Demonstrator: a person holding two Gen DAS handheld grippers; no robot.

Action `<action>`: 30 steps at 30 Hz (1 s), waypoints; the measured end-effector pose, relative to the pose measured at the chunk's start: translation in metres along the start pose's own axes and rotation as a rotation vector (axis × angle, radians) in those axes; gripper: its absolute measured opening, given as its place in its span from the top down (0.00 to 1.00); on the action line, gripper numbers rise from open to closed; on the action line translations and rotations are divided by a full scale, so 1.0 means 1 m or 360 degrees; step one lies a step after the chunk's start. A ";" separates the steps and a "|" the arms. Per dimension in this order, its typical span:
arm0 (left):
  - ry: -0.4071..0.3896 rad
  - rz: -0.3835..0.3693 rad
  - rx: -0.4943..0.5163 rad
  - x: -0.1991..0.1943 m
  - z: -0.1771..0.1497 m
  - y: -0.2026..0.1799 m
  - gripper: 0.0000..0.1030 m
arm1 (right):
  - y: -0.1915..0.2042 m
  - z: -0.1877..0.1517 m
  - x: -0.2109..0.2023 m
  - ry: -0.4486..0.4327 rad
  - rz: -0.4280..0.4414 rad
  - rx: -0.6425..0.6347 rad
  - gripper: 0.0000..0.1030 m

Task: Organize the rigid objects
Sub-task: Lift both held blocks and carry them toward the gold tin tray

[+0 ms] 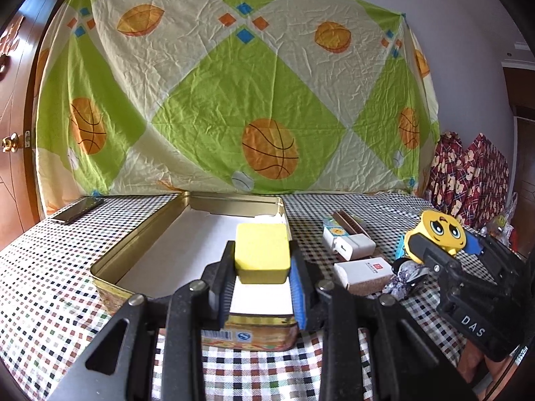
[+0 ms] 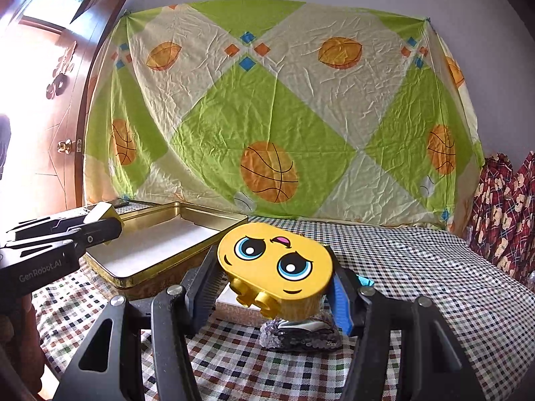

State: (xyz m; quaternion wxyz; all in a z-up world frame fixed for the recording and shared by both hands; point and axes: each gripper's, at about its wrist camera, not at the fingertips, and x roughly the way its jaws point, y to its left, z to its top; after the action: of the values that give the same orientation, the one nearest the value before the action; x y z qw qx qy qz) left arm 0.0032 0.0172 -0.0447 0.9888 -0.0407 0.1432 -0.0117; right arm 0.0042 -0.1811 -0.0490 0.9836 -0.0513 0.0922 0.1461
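My left gripper [image 1: 262, 260] is shut on a small yellow box [image 1: 261, 252] and holds it over the near end of the open gold tin [image 1: 133, 234], above its white lining. In the right wrist view the same left gripper [image 2: 103, 224] comes in from the left with the yellow box [image 2: 102, 212] at the tin's [image 2: 187, 244] near corner. My right gripper [image 2: 274, 284] is shut on a yellow block with a cartoon face [image 2: 276, 264], held above the checked cloth right of the tin. The left wrist view shows the face block [image 1: 438, 230] in the right gripper [image 1: 444, 247].
Right of the tin lie white boxes [image 1: 354, 245] [image 1: 362, 274], a brown comb-like piece [image 1: 351, 222] and a crumpled purple wrapper [image 2: 301, 330]. A phone [image 1: 78, 209] lies at the far left. A basketball-print sheet [image 1: 234, 100] hangs behind; red plaid fabric [image 2: 501, 207] is at the right.
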 end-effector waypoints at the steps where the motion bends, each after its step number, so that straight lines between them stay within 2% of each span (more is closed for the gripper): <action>1: 0.0001 0.0011 -0.0010 0.000 0.000 0.003 0.73 | 0.003 0.000 0.001 0.0003 0.0005 -0.0007 0.42; 12: 0.0020 0.0114 -0.0088 0.002 0.005 0.036 0.73 | 0.033 0.004 0.008 0.0033 0.0066 -0.0052 0.42; 30: 0.0094 0.0194 -0.0142 0.009 0.006 0.060 0.73 | 0.061 0.008 0.013 0.0055 0.0201 -0.0071 0.42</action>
State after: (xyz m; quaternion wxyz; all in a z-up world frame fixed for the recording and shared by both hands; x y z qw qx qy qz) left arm 0.0142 0.0767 -0.0465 0.9802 -0.0755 0.1749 0.0537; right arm -0.0003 -0.1179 -0.0478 0.9693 -0.0697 0.1089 0.2091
